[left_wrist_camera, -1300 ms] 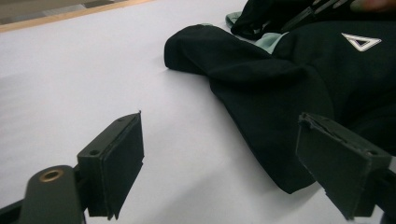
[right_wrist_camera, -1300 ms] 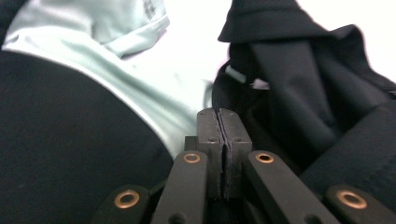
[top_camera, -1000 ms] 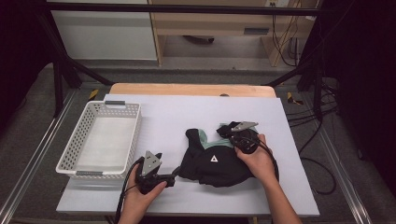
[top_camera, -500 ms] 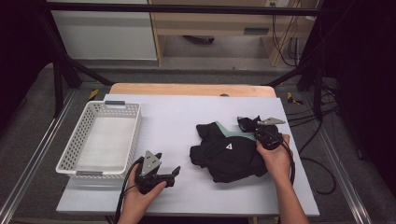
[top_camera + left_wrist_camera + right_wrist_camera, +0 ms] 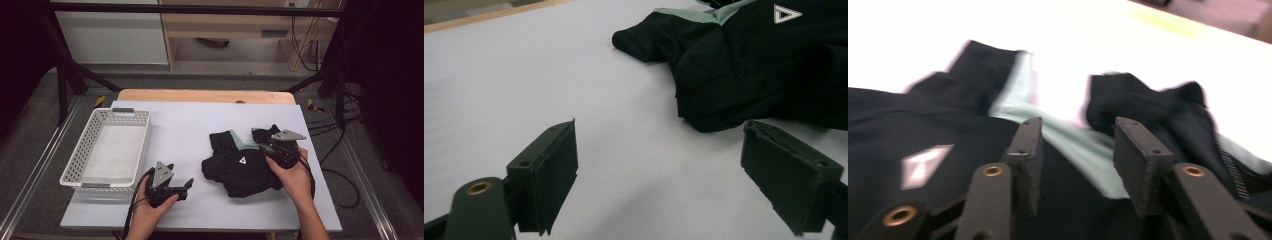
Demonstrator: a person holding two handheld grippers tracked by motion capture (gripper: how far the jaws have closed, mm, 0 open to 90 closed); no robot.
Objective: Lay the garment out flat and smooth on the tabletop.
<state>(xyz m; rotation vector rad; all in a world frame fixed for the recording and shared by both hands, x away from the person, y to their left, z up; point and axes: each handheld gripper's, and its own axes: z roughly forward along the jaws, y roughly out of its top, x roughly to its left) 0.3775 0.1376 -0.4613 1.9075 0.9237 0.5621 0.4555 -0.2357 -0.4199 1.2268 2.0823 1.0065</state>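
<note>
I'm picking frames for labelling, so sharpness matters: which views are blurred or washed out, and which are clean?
Right gripper view: motion-smeared, the black garment has soft edges and the table is blown out white. Left gripper view: sharp, with jaws and the garment's triangle logo crisp. High view: evenly lit and soft, with dark surroundings; the basket reads clearly.

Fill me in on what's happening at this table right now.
A person works on a crumpled black garment with a tool in each hand. The right tool hangs open over the garment's right edge, by its pale green trim, gripping nothing. The left tool rests open on the bare table, short of the cloth. A white basket sits at the left.
</note>
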